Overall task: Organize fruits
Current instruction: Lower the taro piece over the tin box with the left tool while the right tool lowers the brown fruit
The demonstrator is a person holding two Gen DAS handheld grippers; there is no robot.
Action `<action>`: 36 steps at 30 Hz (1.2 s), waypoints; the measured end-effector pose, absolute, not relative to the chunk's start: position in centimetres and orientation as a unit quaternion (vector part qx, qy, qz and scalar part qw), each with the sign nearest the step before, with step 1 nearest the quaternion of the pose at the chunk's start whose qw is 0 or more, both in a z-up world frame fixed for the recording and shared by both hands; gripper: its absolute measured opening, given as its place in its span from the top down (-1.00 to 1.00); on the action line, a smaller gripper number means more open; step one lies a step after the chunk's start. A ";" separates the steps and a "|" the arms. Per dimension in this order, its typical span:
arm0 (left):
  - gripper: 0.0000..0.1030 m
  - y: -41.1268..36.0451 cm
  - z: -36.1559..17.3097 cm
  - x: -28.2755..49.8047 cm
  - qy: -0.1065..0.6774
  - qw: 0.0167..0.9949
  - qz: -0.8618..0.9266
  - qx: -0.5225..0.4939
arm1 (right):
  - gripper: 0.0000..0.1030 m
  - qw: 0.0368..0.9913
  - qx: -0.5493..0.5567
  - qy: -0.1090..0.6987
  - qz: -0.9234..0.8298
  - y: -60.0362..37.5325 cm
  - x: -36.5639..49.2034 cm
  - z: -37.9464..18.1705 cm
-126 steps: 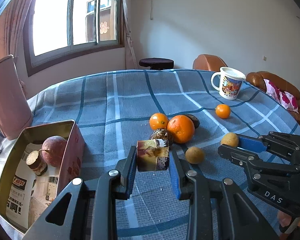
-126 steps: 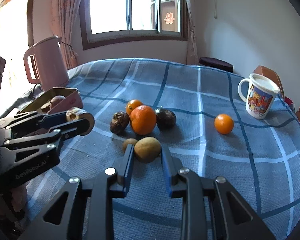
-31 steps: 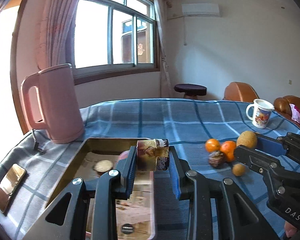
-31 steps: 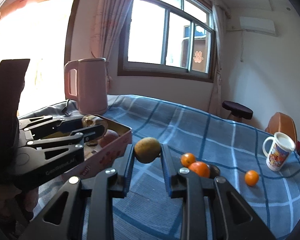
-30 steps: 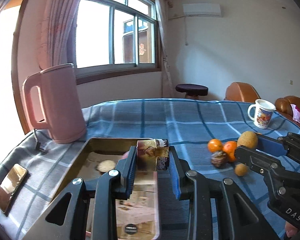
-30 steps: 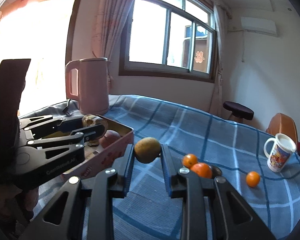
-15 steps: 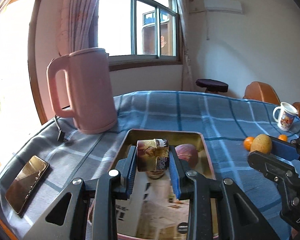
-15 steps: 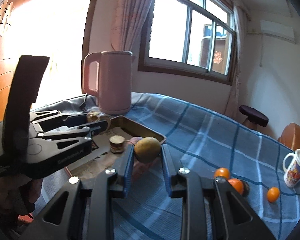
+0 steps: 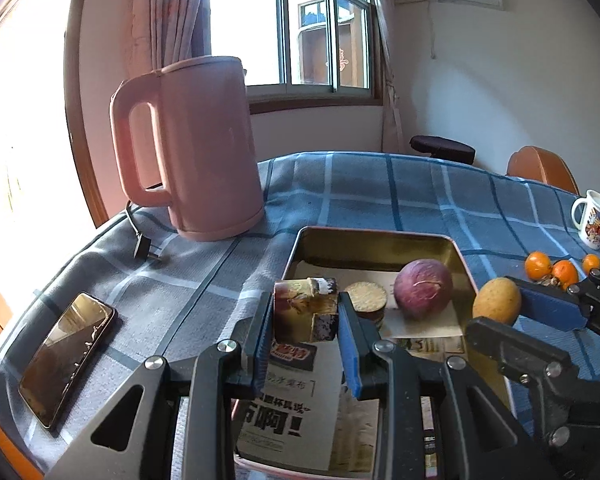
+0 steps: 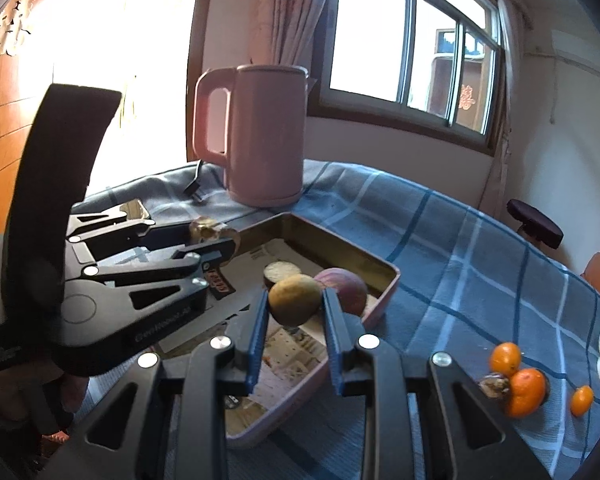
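My left gripper (image 9: 306, 316) is shut on a cut brown fruit piece (image 9: 305, 313) and holds it above the near left part of the pink tin box (image 9: 374, 236). My right gripper (image 10: 295, 306) is shut on a yellow-brown round fruit (image 10: 295, 299) over the box's right side; it also shows in the left wrist view (image 9: 497, 300). Inside the box lie a purple round fruit (image 9: 423, 287) and a halved fruit (image 9: 366, 297) on printed paper. Oranges (image 10: 520, 384) and a dark wrinkled fruit (image 10: 495, 385) sit on the blue checked cloth to the right.
A pink kettle (image 9: 188, 148) with its plug (image 9: 144, 250) stands behind the box on the left. A phone (image 9: 66, 354) lies near the table's left edge. A printed mug (image 9: 594, 220) stands far right. A stool (image 9: 442, 148) and a brown chair (image 9: 542, 166) are beyond the table.
Both grippers have carried their fruit from the fruit pile leftward to above the tin box. The views have swung left, so the kettle and phone are now near.
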State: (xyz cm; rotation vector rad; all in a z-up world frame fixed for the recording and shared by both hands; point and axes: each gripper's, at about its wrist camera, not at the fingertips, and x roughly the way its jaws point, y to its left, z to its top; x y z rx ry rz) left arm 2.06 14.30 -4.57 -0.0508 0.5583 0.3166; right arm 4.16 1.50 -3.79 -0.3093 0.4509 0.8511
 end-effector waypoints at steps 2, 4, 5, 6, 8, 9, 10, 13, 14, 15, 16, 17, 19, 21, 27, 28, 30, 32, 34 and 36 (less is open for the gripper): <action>0.38 14.5 -4.8 2.1 0.279 0.947 0.158 -0.023 | 0.43 0.872 -0.153 0.223 0.409 2.1 4.3 -4.1; 0.38 14.6 -4.9 2.2 0.282 0.946 0.157 -0.024 | 0.43 0.870 -0.155 0.228 0.408 2.4 4.3 -4.4; 0.38 14.6 -4.9 2.2 0.282 0.946 0.158 -0.024 | 0.43 0.869 -0.156 0.230 0.409 2.5 4.3 -4.6; 0.38 14.6 -5.0 2.2 0.284 0.946 0.158 -0.023 | 0.43 0.869 -0.155 0.232 0.409 2.6 4.4 -4.7; 0.38 14.7 -5.0 2.3 0.287 0.945 0.158 -0.023 | 0.43 0.867 -0.155 0.237 0.410 2.7 4.5 -4.9; 0.38 14.7 -5.0 2.3 0.289 0.944 0.157 -0.022 | 0.43 0.866 -0.155 0.240 0.410 2.7 4.6 -5.0; 0.38 14.6 -5.1 2.4 0.291 0.944 0.157 -0.021 | 0.43 0.866 -0.156 0.242 0.410 2.8 4.6 -5.1; 0.38 14.6 -5.2 2.6 0.297 0.942 0.155 -0.017 | 0.43 0.864 -0.159 0.246 0.409 2.9 4.6 -5.3; 0.38 14.6 -5.2 2.6 0.299 0.941 0.156 -0.016 | 0.43 0.863 -0.159 0.249 0.410 3.0 4.7 -5.4; 0.38 14.6 -5.2 2.6 0.299 0.941 0.156 -0.016 | 0.43 0.863 -0.161 0.250 0.410 3.1 4.7 -5.4; 0.38 14.6 -5.3 2.7 0.301 0.941 0.155 -0.016 | 0.43 0.862 -0.162 0.250 0.409 3.1 4.8 -5.5; 0.38 14.5 -5.3 2.7 0.302 0.941 0.155 -0.014 | 0.43 0.862 -0.163 0.252 0.409 3.2 4.8 -5.6; 0.38 14.4 -5.3 2.8 0.303 0.940 0.156 -0.009 | 0.43 0.860 -0.165 0.256 0.411 3.3 4.8 -5.8; 0.38 14.3 -5.3 2.8 0.304 0.940 0.156 -0.007 | 0.43 0.858 -0.168 0.259 0.410 3.5 4.8 -6.0; 0.38 14.0 -5.4 2.9 0.307 0.939 0.152 -0.001 | 0.43 0.855 -0.171 0.268 0.411 3.7 5.1 -6.5; 0.38 14.0 -5.5 2.9 0.308 0.939 0.152 -0.001 | 0.43 0.854 -0.172 0.270 0.411 3.8 5.1 -6.5; 0.37 14.0 -5.5 2.9 0.308 0.939 0.152 -0.002 | 0.43 0.852 -0.174 0.272 0.412 3.9 5.1 -6.6; 0.37 14.0 -5.5 2.8 0.307 0.939 0.153 -0.002 | 0.43 0.851 -0.176 0.273 0.413 4.0 5.0 -6.7; 0.37 13.9 -5.5 2.8 0.307 0.939 0.153 -0.002 | 0.43 0.850 -0.176 0.274 0.413 4.1 5.0 -6.7; 0.37 13.9 -5.5 2.8 0.307 0.939 0.153 -0.002 | 0.42 0.849 -0.176 0.277 0.414 4.2 5.0 -6.7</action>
